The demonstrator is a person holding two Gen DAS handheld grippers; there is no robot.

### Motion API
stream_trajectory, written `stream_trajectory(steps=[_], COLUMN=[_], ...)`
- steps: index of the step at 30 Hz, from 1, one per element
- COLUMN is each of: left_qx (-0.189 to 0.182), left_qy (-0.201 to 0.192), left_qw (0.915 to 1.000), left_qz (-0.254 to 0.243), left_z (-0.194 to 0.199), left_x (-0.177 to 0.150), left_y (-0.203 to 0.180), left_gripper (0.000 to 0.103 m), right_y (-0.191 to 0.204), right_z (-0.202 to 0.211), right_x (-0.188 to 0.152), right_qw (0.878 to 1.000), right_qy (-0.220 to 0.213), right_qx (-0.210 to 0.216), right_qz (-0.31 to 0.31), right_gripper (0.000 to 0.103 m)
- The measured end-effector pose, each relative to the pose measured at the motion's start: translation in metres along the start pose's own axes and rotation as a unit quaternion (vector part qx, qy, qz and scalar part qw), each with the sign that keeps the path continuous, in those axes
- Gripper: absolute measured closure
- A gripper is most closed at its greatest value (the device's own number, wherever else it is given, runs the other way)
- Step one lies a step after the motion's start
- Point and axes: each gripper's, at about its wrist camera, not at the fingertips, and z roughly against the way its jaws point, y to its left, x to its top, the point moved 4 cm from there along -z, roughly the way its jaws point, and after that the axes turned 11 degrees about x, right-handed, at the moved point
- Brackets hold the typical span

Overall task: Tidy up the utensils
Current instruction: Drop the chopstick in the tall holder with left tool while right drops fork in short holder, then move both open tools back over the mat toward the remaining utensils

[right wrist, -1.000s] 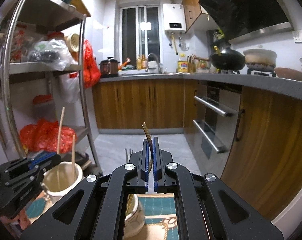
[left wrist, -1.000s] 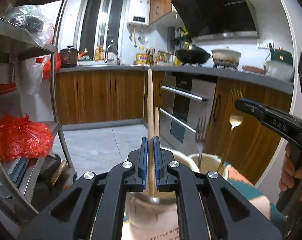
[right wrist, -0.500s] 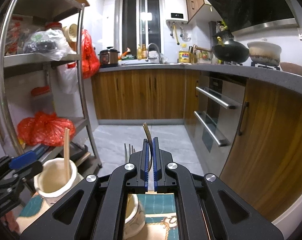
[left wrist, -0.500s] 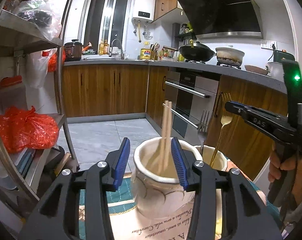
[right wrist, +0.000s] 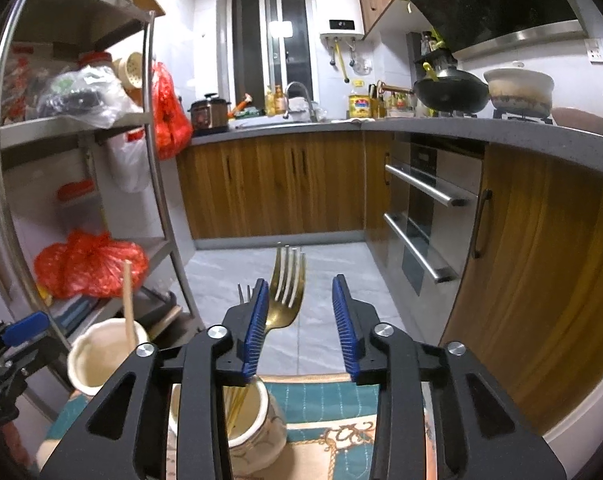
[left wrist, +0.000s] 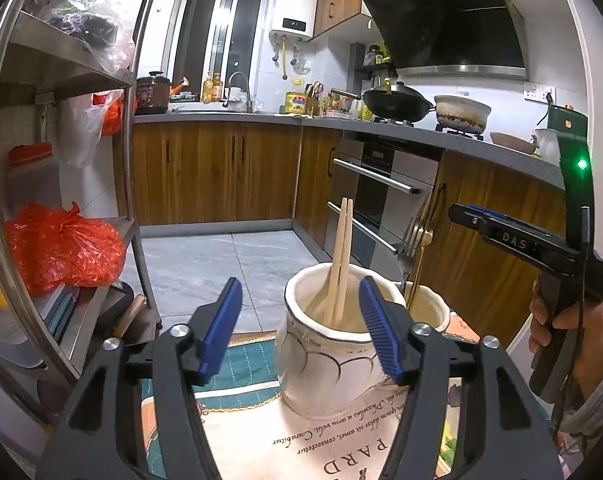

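Observation:
Two wooden chopsticks [left wrist: 340, 256] stand in a white ceramic jar [left wrist: 329, 364] on a printed mat. My left gripper [left wrist: 299, 326] is open, its jaws wide apart around the jar's rim, holding nothing. A second white jar [right wrist: 253, 428] holds a gold fork [right wrist: 287, 292] and a silver fork [right wrist: 243, 294]; it also shows in the left wrist view [left wrist: 427, 306]. My right gripper [right wrist: 301, 322] is open above this jar, the gold fork leaning by its left pad. The chopstick jar [right wrist: 105, 354] sits at its left.
The jars stand on a teal and cream mat [left wrist: 301, 440]. A metal shelf rack [left wrist: 57, 216] with red bags [left wrist: 61, 248] stands close on the left. Wooden cabinets and an oven [right wrist: 429, 220] lie to the right, across a tiled floor [left wrist: 229, 264].
My left gripper let go of the chopsticks into the jar and opened wider. My right gripper, shut on the gold fork half a second ago, has opened; the fork now stands in its jar.

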Motion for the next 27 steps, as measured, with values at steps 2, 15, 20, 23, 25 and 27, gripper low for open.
stream_trajectory(steps=[2, 15, 20, 23, 25, 27], left_qx=[0.003, 0.005, 0.004, 0.002, 0.001, -0.002], left_qy=[-0.003, -0.033, -0.033, -0.030, -0.029, -0.027], left_qw=[1.0000, 0.9994, 0.9994, 0.9995, 0.9996, 0.9996], left_qz=[0.000, 0.004, 0.005, 0.003, 0.001, 0.002], left_z=[0.004, 0.032, 0.042, 0.047, 0.051, 0.055], left_x=[0.002, 0.012, 0.009, 0.007, 0.005, 0.001], left_y=[0.000, -0.005, -0.005, -0.006, -0.006, -0.005], left_gripper=[0.029, 0.006, 0.006, 0.006, 0.006, 0.006], right_y=[-0.001, -0.002, -0.004, -0.004, -0.006, -0.007], right_z=[0.008, 0.061, 0.076, 0.084, 0.088, 0.093], right_x=[0.001, -0.003, -0.011, -0.020, -0.026, -0.033], right_qw=[1.000, 0.999, 0.999, 1.000, 1.000, 1.000], right_qy=[-0.007, -0.032, -0.030, -0.024, -0.018, -0.011], right_qx=[0.002, 0.007, 0.002, -0.001, -0.003, -0.003], right_qz=[-0.005, -0.019, -0.019, -0.016, -0.013, -0.013], right_gripper=[0.044, 0.005, 0.005, 0.005, 0.005, 0.005])
